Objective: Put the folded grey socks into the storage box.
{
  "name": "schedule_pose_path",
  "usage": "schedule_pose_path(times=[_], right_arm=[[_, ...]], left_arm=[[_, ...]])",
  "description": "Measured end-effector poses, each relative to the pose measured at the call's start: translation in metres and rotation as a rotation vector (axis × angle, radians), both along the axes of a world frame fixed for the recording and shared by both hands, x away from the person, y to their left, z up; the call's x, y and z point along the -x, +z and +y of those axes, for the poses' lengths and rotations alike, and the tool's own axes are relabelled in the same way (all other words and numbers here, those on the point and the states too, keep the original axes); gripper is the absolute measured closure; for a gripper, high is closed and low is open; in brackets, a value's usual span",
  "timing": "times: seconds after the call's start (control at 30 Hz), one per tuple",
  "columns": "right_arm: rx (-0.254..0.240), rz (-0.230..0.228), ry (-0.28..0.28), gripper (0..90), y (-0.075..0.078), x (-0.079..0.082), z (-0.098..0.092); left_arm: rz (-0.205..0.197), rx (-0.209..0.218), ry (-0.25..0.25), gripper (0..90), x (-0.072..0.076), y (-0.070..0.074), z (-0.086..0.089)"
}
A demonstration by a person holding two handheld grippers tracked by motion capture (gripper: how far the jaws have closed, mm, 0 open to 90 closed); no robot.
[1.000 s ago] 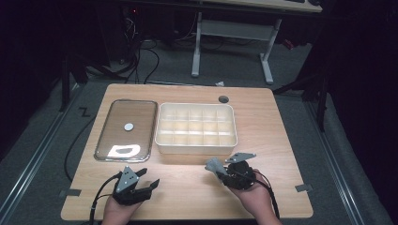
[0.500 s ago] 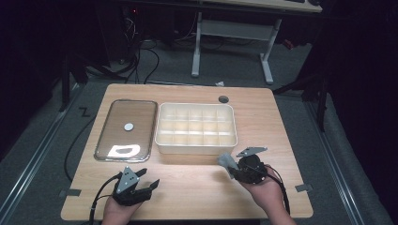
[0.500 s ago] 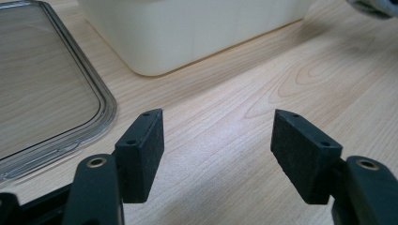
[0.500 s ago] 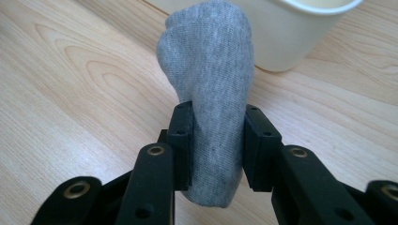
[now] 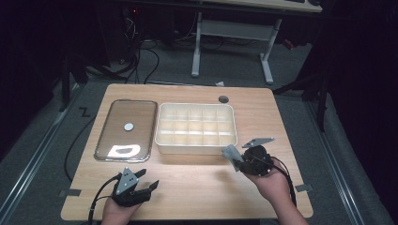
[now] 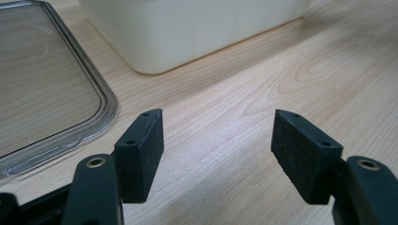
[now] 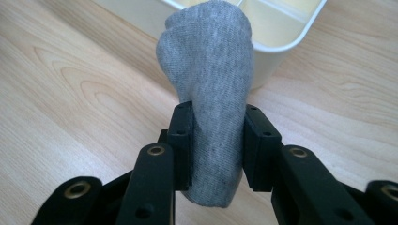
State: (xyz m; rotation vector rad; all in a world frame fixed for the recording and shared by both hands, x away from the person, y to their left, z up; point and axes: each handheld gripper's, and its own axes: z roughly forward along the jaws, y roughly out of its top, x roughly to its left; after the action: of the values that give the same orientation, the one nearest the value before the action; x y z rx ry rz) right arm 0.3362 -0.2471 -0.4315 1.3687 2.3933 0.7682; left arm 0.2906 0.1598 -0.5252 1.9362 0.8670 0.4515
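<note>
Grey sock (image 7: 206, 98) clamped beside divided bin (image 5: 196, 127)

one sock (image 7: 206, 93), one divided box (image 5: 196, 140), one lid (image 5: 126, 129)

Your left gripper (image 5: 149, 180) low over the tabletop (image 5: 197, 187) near its front edge, jaws wide apart with nothing between them, your right gripper (image 5: 233, 156) raised on a tilted wrist, jaws clamped on a rolled grey sock (image 7: 213, 93), forearms entering from the tabletop's near side
</note>
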Motion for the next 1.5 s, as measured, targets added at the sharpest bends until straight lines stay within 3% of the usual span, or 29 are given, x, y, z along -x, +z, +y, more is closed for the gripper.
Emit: schedule_pose_path(times=[0.27, 0.47, 0.93, 1.5], right_arm=[[0.005, 0.009, -0.003, 69.2, 0.018, -0.018, 0.003], [0.037, 0.022, 0.009, 69.1, 0.027, -0.033, 0.013], [0.05, 0.049, 0.013, 69.1, 0.033, -0.066, 0.025], [0.086, 0.072, 0.02, 69.1, 0.038, -0.089, 0.039]], left_arm=[[0.003, 0.004, -0.001, 35.2, 0.0, 0.0, 0.0], [0.009, 0.006, -0.004, 35.2, 0.0, -0.001, 0.001], [0.024, 0.015, 0.001, 35.0, -0.001, -0.001, 0.004], [0.028, 0.016, 0.004, 35.0, -0.001, -0.002, 0.006]])
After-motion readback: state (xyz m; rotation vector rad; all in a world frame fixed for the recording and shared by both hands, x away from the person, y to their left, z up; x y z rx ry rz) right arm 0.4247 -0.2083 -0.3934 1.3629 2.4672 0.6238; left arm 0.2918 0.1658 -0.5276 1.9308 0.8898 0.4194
